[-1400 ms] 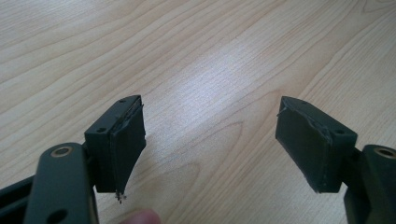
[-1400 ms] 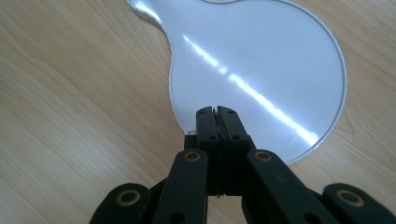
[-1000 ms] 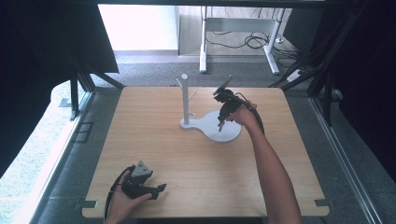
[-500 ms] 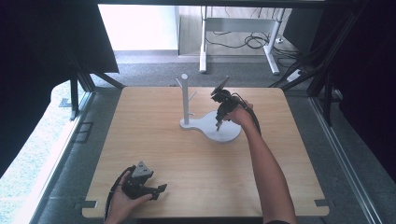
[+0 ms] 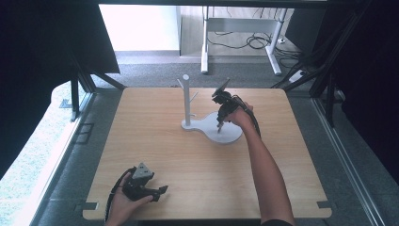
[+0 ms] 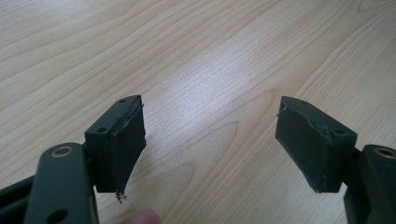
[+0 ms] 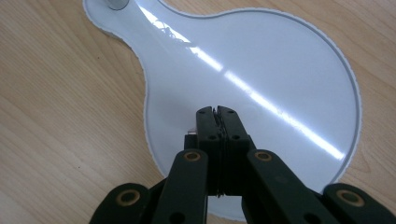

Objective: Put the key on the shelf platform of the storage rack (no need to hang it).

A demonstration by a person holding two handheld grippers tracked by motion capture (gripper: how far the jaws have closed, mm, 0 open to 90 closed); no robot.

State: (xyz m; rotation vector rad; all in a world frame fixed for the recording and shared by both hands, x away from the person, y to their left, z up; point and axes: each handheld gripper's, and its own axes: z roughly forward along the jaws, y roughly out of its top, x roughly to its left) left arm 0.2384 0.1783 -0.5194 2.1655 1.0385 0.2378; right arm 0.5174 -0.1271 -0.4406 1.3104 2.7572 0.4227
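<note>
The white stand (image 5: 214, 128) sat at the table's (image 5: 155, 160) one o'clock. The right hand-held gripper (image 7: 217, 111), clenched empty, hovered over its base; next it likely needed opening. The left hand-held gripper (image 6: 210, 140) rested released.

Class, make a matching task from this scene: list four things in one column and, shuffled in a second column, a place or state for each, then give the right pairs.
Things:
1. left claw
2. right claw
3. white post
4. table

Places or states:
A. jaws shut, over the white base
B. light wood grain, bearing the stand
C. jaws wide open, near the table's front edge
D. upright at the base's narrow end

Pairs: 1-C, 2-A, 3-D, 4-B
</note>
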